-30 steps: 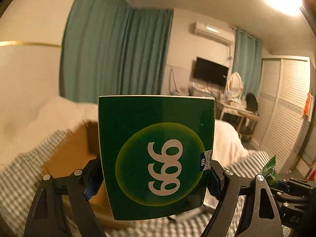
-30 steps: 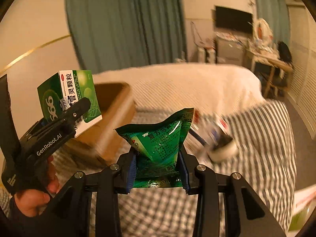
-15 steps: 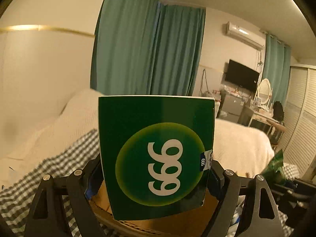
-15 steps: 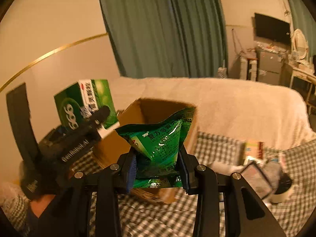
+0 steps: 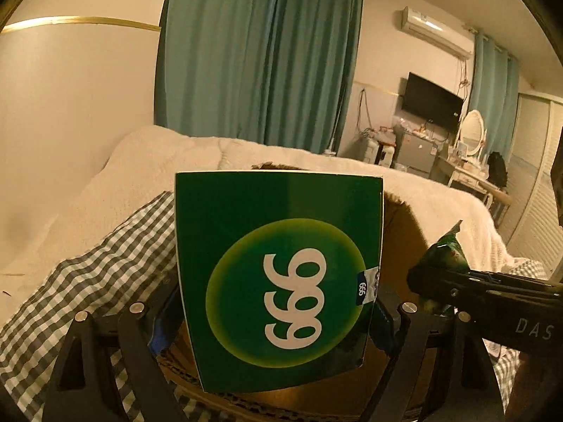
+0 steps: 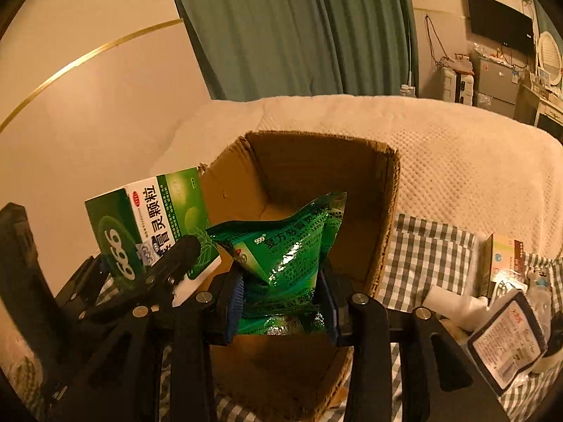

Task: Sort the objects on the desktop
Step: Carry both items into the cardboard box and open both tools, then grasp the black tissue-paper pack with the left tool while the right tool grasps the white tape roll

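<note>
My left gripper (image 5: 271, 320) is shut on a green "999" medicine box (image 5: 281, 277), which fills the middle of the left wrist view. The box also shows in the right wrist view (image 6: 151, 225), at the left rim of an open cardboard box (image 6: 387, 211). My right gripper (image 6: 281, 302) is shut on a shiny green sachet bag (image 6: 285, 256), held over the cardboard box's opening. In the left wrist view the bag (image 5: 447, 256) and the right gripper sit at right, and the cardboard box (image 5: 404, 232) lies behind and below the medicine box.
The cardboard box rests on a grey checked cloth (image 6: 429, 246) over a bed with a cream blanket (image 6: 457, 147). At right lie several small items: a small carton (image 6: 503, 253), a white roll (image 6: 447, 299), a flat packet (image 6: 506, 344). A wall stands at left.
Both grippers moved left toward the cardboard box with their loads still held. The box now sits directly under and ahead of them; the loose items have slid to the right edge.
</note>
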